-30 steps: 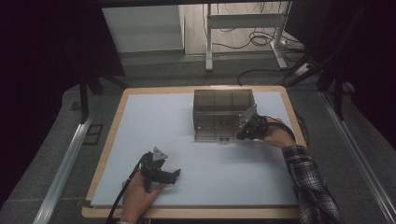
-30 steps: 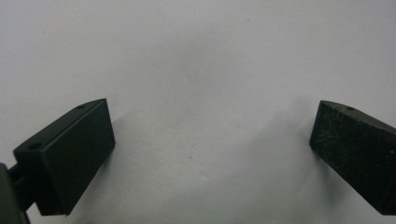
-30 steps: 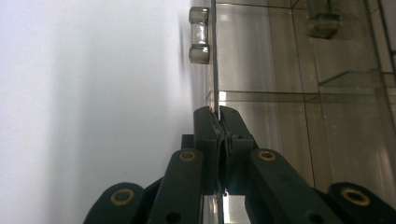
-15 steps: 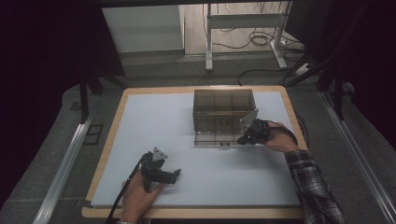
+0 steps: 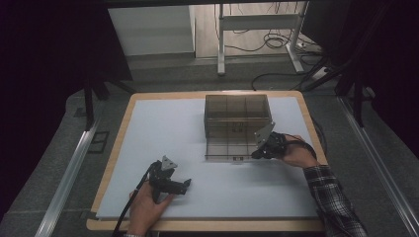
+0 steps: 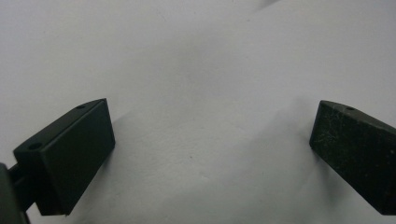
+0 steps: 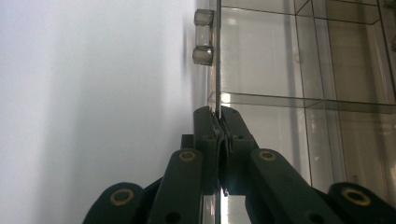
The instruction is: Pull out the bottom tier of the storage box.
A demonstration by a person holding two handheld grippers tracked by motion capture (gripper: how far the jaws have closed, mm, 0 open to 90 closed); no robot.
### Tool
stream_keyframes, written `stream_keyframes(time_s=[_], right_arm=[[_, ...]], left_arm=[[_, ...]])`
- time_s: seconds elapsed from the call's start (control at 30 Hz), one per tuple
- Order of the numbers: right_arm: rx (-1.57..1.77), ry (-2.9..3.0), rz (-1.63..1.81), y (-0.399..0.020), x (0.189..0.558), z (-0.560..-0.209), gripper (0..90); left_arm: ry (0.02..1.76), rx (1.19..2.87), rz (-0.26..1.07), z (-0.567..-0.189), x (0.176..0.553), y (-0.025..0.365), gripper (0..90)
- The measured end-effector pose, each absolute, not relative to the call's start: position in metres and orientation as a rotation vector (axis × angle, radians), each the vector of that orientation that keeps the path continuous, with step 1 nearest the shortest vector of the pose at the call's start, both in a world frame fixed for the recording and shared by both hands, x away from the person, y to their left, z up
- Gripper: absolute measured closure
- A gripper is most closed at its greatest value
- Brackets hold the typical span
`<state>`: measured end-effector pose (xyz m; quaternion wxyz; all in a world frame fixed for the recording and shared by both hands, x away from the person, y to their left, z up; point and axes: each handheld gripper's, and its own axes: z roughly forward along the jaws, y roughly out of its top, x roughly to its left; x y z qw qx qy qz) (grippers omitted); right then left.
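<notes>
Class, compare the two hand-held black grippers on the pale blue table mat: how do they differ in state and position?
The left gripper is open with nothing between its fingers; the right gripper is shut on the thin front panel of the smoky clear plastic compartment box. The left gripper lies on the mat near the table's front edge; the right gripper sits at the box. Both are black, each held in one hand.

A lab or test room — behind the wooden table (image 5: 118, 148) stand a desk frame (image 5: 257, 22) and loose floor cables (image 5: 274, 42).
</notes>
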<state>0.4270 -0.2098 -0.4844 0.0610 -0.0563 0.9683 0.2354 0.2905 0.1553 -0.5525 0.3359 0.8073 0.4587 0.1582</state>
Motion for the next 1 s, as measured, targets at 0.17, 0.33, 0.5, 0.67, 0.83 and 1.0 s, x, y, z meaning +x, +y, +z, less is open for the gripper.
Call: stream_keyframes(time_s=[0.17,0.33,0.5,0.67,0.83,1.0], right_arm=[[-0.174,2.937,0.708,-0.211,0.424,-0.489,86.6],[-0.159,2.933,0.746,-0.215,0.424,-0.493,86.3],[-0.151,2.939,0.739,-0.215,0.423,-0.496,79.7],[-0.129,2.921,0.749,-0.215,0.422,-0.497,77.1],[-0.122,2.915,0.763,-0.215,0.421,-0.495,74.5],[-0.107,2.909,0.772,-0.214,0.418,-0.493,71.4]], left_arm=[[1.196,2.105,0.413,-0.553,0.291,0.155,0.0],[1.196,2.105,0.413,-0.553,0.291,0.155,0.0],[1.196,2.105,0.413,-0.553,0.291,0.155,0.0],[1.197,2.104,0.413,-0.553,0.291,0.155,0.0],[1.197,2.104,0.413,-0.553,0.291,0.155,0.0],[1.197,2.104,0.413,-0.553,0.29,0.155,0.0]])
